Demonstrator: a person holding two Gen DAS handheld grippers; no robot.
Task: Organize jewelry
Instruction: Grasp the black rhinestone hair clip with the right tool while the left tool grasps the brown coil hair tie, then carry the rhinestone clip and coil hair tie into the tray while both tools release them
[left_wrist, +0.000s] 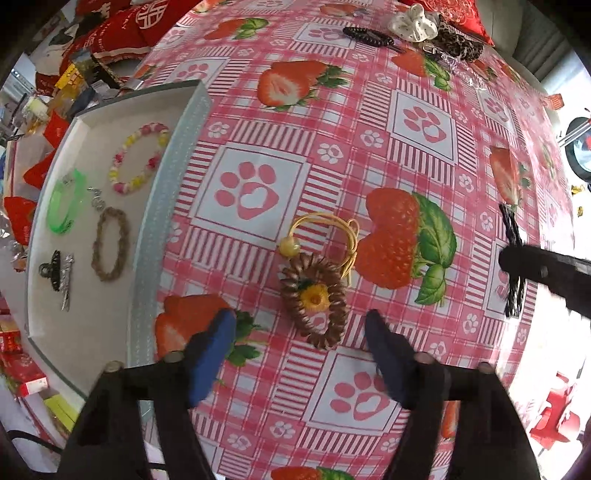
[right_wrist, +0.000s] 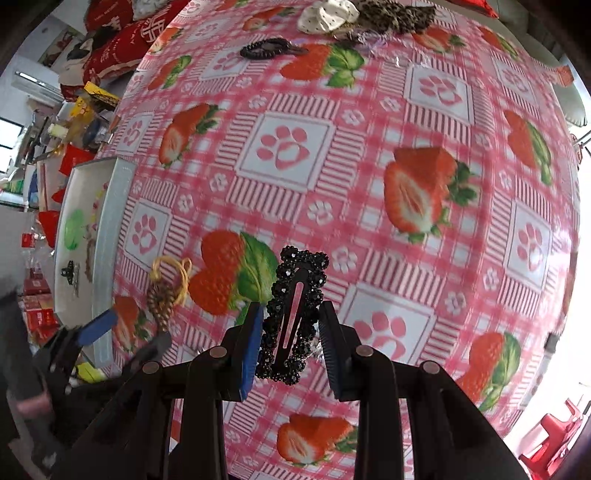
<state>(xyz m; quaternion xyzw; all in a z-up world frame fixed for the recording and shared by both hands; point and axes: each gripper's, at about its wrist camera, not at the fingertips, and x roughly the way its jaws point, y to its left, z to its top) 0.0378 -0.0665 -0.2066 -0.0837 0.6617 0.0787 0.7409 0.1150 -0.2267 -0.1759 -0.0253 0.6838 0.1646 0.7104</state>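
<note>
Black beaded hair clip (right_wrist: 293, 317) at lower centre of the right wrist view, clamped between the right gripper (right_wrist: 291, 332) pads, hanging above the strawberry tablecloth (right_wrist: 369, 184). Brown coiled hair tie with yellow flower (left_wrist: 314, 299) lying on the cloth at centre of the left wrist view, between but untouched by the spread fingers of the left gripper (left_wrist: 301, 350). White tray (left_wrist: 170, 192) at left, already holding bracelets. Possible trouble: clip slipping from its narrow edgewise grip; yellow cord (left_wrist: 332, 229) snagging a finger.
</note>
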